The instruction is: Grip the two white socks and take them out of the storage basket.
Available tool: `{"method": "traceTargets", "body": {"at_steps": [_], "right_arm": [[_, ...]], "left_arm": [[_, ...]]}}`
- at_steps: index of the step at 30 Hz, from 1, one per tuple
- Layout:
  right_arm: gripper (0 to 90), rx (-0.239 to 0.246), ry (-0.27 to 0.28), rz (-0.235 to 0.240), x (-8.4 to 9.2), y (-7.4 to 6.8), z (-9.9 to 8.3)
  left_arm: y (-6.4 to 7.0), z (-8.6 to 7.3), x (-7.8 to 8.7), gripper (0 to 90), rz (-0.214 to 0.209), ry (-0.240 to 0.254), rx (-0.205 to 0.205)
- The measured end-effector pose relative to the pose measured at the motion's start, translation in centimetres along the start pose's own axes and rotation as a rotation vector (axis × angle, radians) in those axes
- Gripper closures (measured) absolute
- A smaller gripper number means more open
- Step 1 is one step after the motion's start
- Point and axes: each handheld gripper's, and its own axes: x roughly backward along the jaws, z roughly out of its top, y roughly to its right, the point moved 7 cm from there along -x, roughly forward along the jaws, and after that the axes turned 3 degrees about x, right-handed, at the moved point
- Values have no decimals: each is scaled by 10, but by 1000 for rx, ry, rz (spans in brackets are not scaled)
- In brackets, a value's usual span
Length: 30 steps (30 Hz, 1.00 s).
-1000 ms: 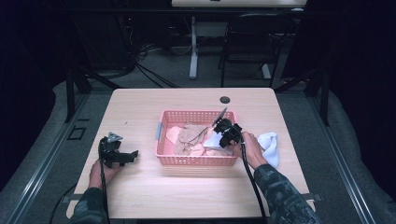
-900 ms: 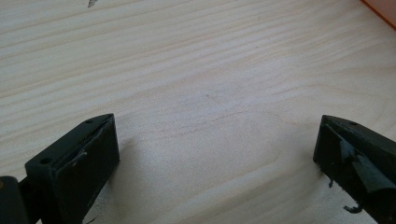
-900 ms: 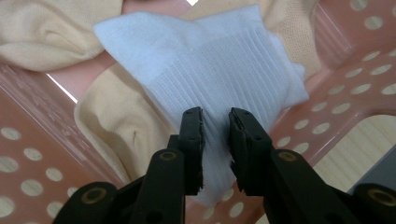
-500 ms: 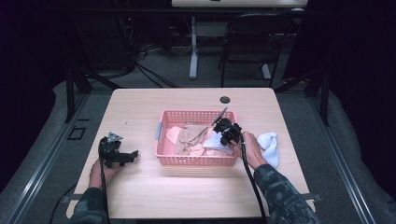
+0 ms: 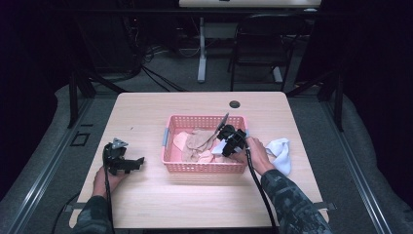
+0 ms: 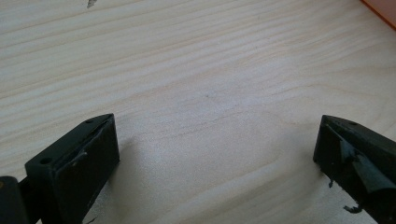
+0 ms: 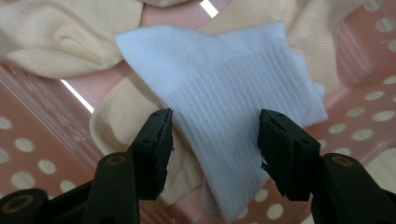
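A white sock [image 7: 233,126] lies in the pink basket [image 5: 204,168] on a heap of cream socks [image 7: 60,32], and the right tongs [image 7: 212,144] have just been opening with it between the jaws, pads apart from it, so this one looks dropped off. Another white sock [image 5: 280,152] waits on the tabletop [image 5: 160,195] just right of the basket. The left tongs [image 6: 215,154] rest open and empty on bare wood; nothing blocks the way.

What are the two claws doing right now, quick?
Left claw: open, holding nothing, over the bare table.
Right claw: jaws have just been opening, apart around the white sock in the pink basket, not gripping it.
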Motion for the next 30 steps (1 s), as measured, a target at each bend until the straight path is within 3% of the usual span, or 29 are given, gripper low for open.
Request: {"method": "traceTargets", "body": {"at_steps": [7, 12, 22, 28, 30], "right_arm": [[673, -4, -29, -23, -7, 3, -1], [796, -21, -21, -3, -6, 4, -3], [822, -52, 69, 42, 14, 6, -4], [822, -64, 129, 49, 37, 12, -1], [822, -86, 160, 71, 44, 12, 0]], "left_arm": [[0, 0, 0, 1, 0, 0, 0], [0, 0, 0, 1, 0, 0, 0], [0, 0, 0, 1, 0, 0, -1], [0, 0, 0, 1, -1, 0, -1], [0, 0, 0, 1, 0, 0, -1]]}}
